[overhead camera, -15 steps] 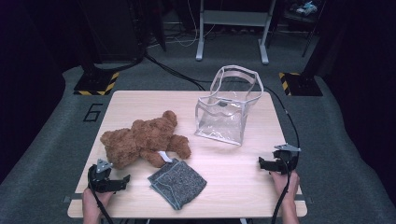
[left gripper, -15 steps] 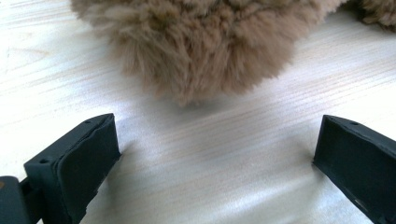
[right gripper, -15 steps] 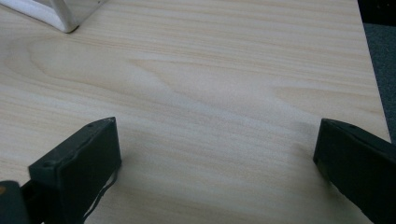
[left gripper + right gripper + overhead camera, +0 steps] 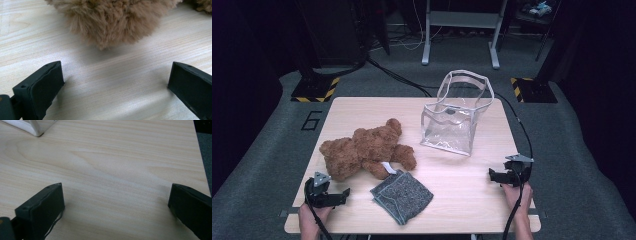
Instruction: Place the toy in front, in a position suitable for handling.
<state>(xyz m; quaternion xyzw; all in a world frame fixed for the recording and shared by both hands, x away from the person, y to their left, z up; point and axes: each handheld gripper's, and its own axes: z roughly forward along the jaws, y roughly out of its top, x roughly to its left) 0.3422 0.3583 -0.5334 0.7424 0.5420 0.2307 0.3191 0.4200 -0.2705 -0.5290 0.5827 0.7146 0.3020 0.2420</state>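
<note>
A brown teddy bear (image 4: 364, 152) lies on its side on the left half of the wooden table (image 4: 472, 200). A grey knitted cloth (image 4: 402, 196) lies flat just in front of it. A clear plastic bag (image 4: 454, 120) with handles stands upright at the back right. My left gripper (image 4: 343, 194) rests on the table near the front left corner, open and empty, just in front of the bear's head; its fur (image 4: 112, 22) shows beyond the jaws in the left gripper view. My right gripper (image 4: 493, 176) rests near the right edge, open and empty, over bare wood (image 4: 112, 170).
The table's right edge (image 4: 200, 157) runs close beside my right gripper. A corner of the clear bag (image 4: 32, 127) shows ahead of it to the left. Dark floor, cables and stand feet (image 4: 459, 55) lie beyond the table.
</note>
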